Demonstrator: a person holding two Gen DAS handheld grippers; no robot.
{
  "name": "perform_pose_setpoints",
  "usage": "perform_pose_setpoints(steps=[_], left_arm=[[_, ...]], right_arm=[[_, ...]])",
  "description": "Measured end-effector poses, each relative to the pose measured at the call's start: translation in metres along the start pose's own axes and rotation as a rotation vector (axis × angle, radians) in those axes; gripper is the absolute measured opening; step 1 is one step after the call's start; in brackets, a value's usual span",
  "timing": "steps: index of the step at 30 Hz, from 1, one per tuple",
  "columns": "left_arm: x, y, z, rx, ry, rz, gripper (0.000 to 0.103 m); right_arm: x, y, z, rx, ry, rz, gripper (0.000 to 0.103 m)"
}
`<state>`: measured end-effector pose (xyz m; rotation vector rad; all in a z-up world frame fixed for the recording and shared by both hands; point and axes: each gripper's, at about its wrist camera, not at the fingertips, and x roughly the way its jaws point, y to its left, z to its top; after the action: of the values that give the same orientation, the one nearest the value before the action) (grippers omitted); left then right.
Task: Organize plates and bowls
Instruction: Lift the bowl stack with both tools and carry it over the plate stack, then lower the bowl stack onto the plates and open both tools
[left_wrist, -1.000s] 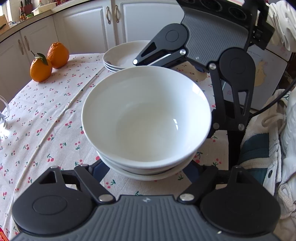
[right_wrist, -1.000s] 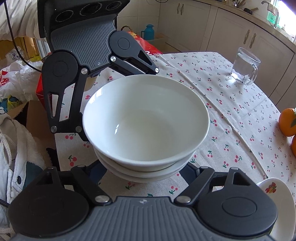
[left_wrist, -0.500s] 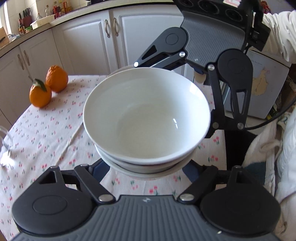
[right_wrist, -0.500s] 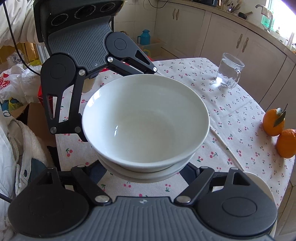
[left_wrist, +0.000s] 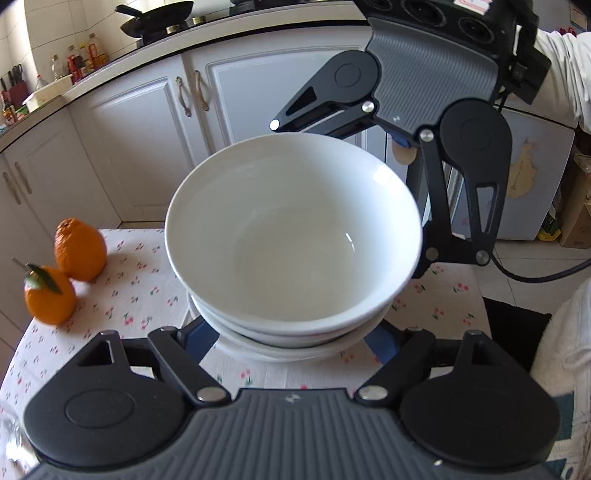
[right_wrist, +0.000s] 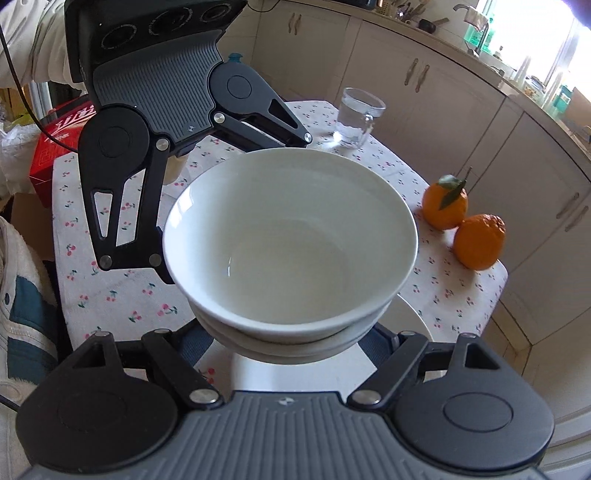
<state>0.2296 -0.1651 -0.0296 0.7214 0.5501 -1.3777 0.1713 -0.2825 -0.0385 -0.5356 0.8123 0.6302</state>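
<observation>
Bowls (left_wrist: 293, 236), glossy white, round, nested

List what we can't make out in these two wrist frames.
- Left gripper fingertips, left view: hidden under the bowl stack.
- Right gripper fingertips, right view: same.
- Exact bowl count: only rims show.
- Plate, right view: mostly behind the stack.
- Glass mug, left view: cut off by the edge, blurred.

Black hand-held gripper (left_wrist: 291, 347) linkages, silver screws, grey ribbed housings, black cable, white sleeve (left_wrist: 565, 74)
</observation>
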Motion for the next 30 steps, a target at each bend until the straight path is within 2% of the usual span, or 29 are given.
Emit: perform_pose_setpoints(steps=[4, 11, 20, 30], left_arm=[[0.025, 0.007, 0.003, 0.012, 0.007, -0.024, 0.084], [0.044, 0.015, 0.001, 0.001, 0.022, -0.061, 0.084], [0.052, 0.018, -0.001, -0.010, 0.037, -0.064, 0.084], [0.056, 0.026, -0.007, -0.041, 0.038, -0.078, 0.084]], right_arm=[[0.005, -0.018, -0.017, 0.036, 0.022, -0.009, 0.088], [0.016, -0.039, -0.036, 0.088, 0.036, 0.016, 0.088], [0.023, -0.049, -0.041, 0.124, 0.033, 0.057, 0.087], [0.026, -0.052, -0.043, 0.146, 0.038, 0.063, 0.087]])
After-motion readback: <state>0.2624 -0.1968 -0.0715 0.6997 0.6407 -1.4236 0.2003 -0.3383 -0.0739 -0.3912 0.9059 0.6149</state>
